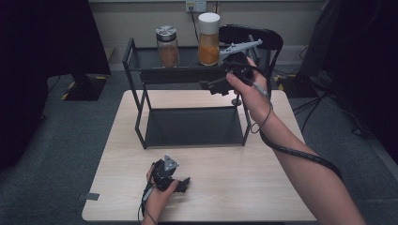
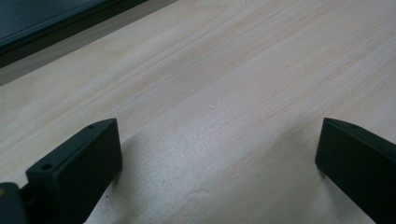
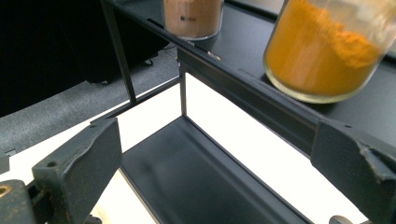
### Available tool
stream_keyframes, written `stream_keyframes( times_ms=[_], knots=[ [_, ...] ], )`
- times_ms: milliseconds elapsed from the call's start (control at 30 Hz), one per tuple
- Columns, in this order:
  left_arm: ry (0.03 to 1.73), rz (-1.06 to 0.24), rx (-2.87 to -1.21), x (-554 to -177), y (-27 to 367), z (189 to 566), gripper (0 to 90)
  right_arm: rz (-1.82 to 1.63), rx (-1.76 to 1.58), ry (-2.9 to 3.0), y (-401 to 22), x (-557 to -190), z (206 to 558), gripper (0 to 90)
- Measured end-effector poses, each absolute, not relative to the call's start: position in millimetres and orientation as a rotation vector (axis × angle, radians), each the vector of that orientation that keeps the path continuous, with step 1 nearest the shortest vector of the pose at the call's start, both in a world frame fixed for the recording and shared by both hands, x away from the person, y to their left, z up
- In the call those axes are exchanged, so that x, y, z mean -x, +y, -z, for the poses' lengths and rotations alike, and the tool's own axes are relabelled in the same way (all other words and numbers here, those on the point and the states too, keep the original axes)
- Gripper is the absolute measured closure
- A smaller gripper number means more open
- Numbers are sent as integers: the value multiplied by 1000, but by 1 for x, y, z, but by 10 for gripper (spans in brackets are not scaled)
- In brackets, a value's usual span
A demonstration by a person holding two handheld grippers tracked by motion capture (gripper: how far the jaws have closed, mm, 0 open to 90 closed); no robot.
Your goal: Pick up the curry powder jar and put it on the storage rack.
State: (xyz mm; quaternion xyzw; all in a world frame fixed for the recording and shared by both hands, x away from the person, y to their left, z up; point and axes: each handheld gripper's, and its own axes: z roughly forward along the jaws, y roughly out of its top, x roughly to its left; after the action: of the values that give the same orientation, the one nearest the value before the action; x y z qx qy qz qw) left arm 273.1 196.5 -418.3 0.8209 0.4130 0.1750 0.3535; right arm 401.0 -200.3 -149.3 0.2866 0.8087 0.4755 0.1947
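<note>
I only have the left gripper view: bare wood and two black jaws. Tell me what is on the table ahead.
Observer: A black two-tier rack stands at the far part of the table, its lower shelf bare.
Operator: Report what is on the top shelf.
Observer: Two jars: a metal-lidded jar of brown powder on the left, and a white-lidded jar of orange powder on the right.
Operator: Give me the right gripper's position.
Observer: The right gripper is raised at the rack's right front, just below the top shelf edge, jaws wide apart and nothing between them. The orange jar is just ahead of it.
Operator: And the left gripper, from above.
Observer: The left gripper rests low near the table's front edge, open.
</note>
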Motion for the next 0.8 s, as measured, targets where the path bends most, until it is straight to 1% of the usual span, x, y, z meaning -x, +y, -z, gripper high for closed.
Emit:
stream_keyframes(
  times_ms=[333,800],
  knots=[
    [1068,-452,-2123,-273,197,418,0,-1331,-770,2297,-195,-396,159,14],
    [1068,-453,-2123,-273,197,418,0,-1328,-770,2352,-189,-397,191,14]
  ],
)
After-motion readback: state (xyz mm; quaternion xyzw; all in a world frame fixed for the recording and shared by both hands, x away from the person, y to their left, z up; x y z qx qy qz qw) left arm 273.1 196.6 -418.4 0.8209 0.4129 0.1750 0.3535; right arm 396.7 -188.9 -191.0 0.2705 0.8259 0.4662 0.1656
